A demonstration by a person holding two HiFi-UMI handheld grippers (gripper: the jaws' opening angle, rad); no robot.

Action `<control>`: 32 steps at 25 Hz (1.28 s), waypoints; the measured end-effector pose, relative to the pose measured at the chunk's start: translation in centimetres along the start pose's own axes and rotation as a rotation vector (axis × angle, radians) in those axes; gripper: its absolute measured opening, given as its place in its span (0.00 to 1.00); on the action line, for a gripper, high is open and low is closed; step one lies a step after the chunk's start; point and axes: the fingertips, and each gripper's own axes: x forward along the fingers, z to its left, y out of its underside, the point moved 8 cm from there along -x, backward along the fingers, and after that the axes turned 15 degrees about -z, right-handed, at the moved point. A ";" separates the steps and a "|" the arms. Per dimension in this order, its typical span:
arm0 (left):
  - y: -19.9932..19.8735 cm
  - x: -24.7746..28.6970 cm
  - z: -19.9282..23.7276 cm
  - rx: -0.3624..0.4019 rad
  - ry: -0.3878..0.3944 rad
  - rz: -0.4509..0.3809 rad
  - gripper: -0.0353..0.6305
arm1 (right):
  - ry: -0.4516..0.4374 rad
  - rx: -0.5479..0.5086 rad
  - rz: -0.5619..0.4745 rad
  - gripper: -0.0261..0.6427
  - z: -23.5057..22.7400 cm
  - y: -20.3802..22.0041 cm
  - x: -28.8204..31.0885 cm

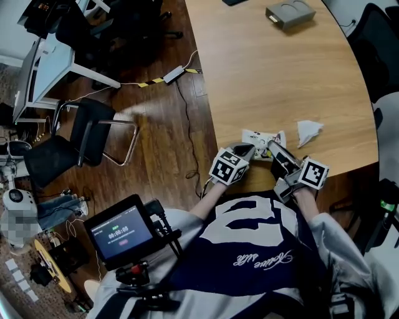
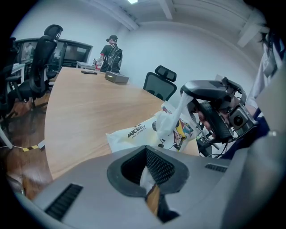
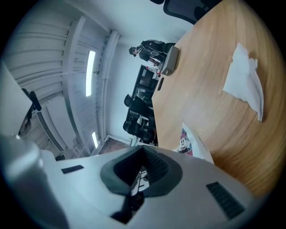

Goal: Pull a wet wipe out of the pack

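The pack [image 1: 263, 136] is lying at the near edge of the pale wooden tabletop [image 1: 274, 75], right in front of the person. The left tool [image 1: 248, 149] is clenching a white edge of the pack on its left side. The right tool [image 1: 272, 146], just right of the pack, is gripping a wet wipe [image 2: 172, 118] – in the left gripper view the white sheet is rising from the pack's top up to that tool's tip.

A loose wipe [image 1: 308, 131] is lying crumpled on the wood to the right of the pack, apart from it. Far beyond the pack, near the tabletop's other end, a flat grey box [image 1: 290, 14] is resting. The rest of the curved surface beyond the pack is showing bare grain.

Left of the pack, past the tabletop's edge, dark wooden floor [image 1: 162, 124] is showing, with a black chair [image 1: 87, 140] standing on it and a power strip [image 1: 173, 74] with its cable lying farther back. In the left gripper view a person [image 2: 111, 53] is standing far behind the pack against the white wall – and a black office chair [image 2: 159, 84] is sitting at the tabletop's far side.
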 end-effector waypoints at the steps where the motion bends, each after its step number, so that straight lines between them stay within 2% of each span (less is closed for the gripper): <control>1: 0.0 0.0 0.0 0.001 -0.001 -0.001 0.06 | 0.001 0.009 -0.002 0.04 -0.1 0.0 0.0; 6: 0.0 0.1 -0.1 0.016 0.000 -0.003 0.06 | -0.041 0.056 -0.016 0.04 0.3 -0.1 -0.1; 9: 0.2 0.4 -0.6 0.107 0.011 0.045 0.06 | -0.179 0.206 -0.135 0.04 2.2 -1.7 0.3; 10: 0.3 0.4 -0.7 0.138 0.013 0.051 0.06 | -0.217 0.215 -0.165 0.04 3.2 -2.4 0.6; 12: 0.5 0.2 -0.8 0.158 0.011 0.050 0.06 | -0.264 0.155 -0.180 0.04 4.8 -3.8 1.0; 15: 0.6 0.2 -0.7 0.145 0.013 0.053 0.06 | -0.292 0.114 -0.197 0.04 5.7 -4.9 1.1; 19: 0.3 0.0 -0.5 0.112 0.044 0.034 0.06 | -0.269 0.095 -0.223 0.04 5.5 -4.8 0.7; 21: 0.2 -0.2 -0.2 0.058 0.056 0.012 0.06 | -0.248 0.059 -0.215 0.04 5.4 -4.6 0.5; 24: 0.0 -0.6 0.3 -0.078 0.050 -0.041 0.06 | -0.219 0.009 -0.204 0.04 5.2 -4.5 0.3; 26: -0.1 -0.9 0.6 -0.125 0.043 -0.065 0.06 | -0.204 -0.011 -0.203 0.04 5.0 -4.4 0.0; 30: -0.9 -1.6 0.8 -0.106 0.042 -0.098 0.06 | -0.171 -0.049 -0.206 0.04 4.4 -3.8 -0.5; 32: -1.5 -2.1 0.9 -0.122 0.051 -0.126 0.06 | -0.157 -0.069 -0.210 0.04 4.1 -3.4 -0.8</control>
